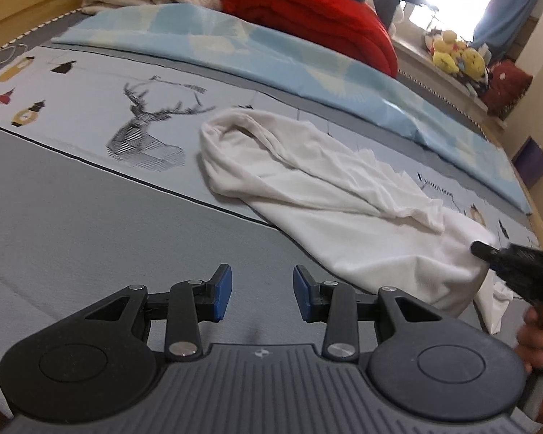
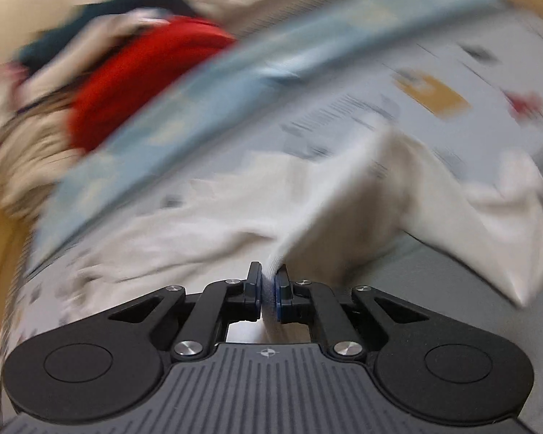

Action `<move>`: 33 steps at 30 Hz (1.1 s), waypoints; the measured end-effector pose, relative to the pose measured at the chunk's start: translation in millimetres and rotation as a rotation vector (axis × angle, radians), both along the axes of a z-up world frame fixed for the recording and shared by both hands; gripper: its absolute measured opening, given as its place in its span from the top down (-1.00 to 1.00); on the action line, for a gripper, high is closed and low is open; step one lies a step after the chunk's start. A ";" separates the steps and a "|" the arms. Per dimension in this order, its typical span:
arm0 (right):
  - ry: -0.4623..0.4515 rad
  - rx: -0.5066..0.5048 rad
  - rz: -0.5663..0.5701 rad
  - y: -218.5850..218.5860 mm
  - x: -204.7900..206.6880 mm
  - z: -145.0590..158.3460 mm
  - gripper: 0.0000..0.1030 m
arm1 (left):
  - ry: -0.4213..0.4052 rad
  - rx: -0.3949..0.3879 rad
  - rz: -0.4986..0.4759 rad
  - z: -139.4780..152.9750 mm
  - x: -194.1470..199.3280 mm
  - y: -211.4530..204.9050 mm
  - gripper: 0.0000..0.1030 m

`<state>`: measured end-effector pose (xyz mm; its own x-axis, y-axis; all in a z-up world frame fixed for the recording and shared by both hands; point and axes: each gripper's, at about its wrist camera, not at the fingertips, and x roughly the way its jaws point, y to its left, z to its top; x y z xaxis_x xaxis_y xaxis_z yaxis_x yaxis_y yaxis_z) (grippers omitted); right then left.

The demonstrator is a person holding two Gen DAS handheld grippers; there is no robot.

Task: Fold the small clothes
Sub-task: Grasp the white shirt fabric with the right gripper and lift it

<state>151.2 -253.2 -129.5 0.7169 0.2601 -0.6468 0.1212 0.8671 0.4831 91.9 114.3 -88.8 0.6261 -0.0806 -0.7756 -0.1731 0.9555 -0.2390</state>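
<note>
A white garment [image 1: 329,195] lies crumpled on the bed [image 1: 90,217], just in front of the folded light-blue blanket [image 1: 271,61]. The right gripper [image 2: 269,282] has its jaws clamped on a fold at the garment's near edge; that view is blurred, so the exact spot seems to be a hem. The left gripper [image 1: 262,291] hovers near the garment, jaws apart and empty.
</note>
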 end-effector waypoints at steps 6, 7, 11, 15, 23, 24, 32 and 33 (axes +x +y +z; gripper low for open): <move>-0.084 -0.132 0.516 17.5 -57.4 23.0 0.94 | -0.020 -0.004 0.009 8.5 -19.6 13.8 0.19; -0.043 -0.186 0.587 17.9 -69.2 16.8 1.00 | -0.018 -0.002 0.009 6.6 -22.3 14.6 0.19; 0.168 -0.514 0.650 1.0 -113.8 -32.3 1.00 | 0.030 -0.005 0.013 -11.3 -30.0 14.4 0.19; 0.159 -0.530 0.508 -18.3 -131.5 -28.3 0.96 | 0.015 -0.008 -0.004 -13.4 -25.6 4.3 0.19; 0.057 -0.099 0.244 -37.0 -89.0 -2.8 0.16 | -0.044 0.035 -0.064 -13.8 4.5 -23.6 0.20; 0.063 -0.060 0.235 -33.5 -82.5 -4.3 0.00 | -0.050 0.037 -0.074 -15.0 10.3 -25.7 0.21; 0.120 0.024 0.186 4.8 -23.0 -22.6 -0.23 | -0.073 0.070 -0.126 -40.1 77.9 -36.5 0.23; 0.123 0.015 0.188 8.4 -17.8 -23.5 -0.23 | -0.078 0.070 -0.138 -43.6 86.1 -38.3 0.23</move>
<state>133.5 -244.8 -153.1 0.5709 0.3919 -0.7215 0.0170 0.8729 0.4876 178.0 75.9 -132.4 0.6711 -0.1171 -0.7321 -0.0228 0.9837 -0.1782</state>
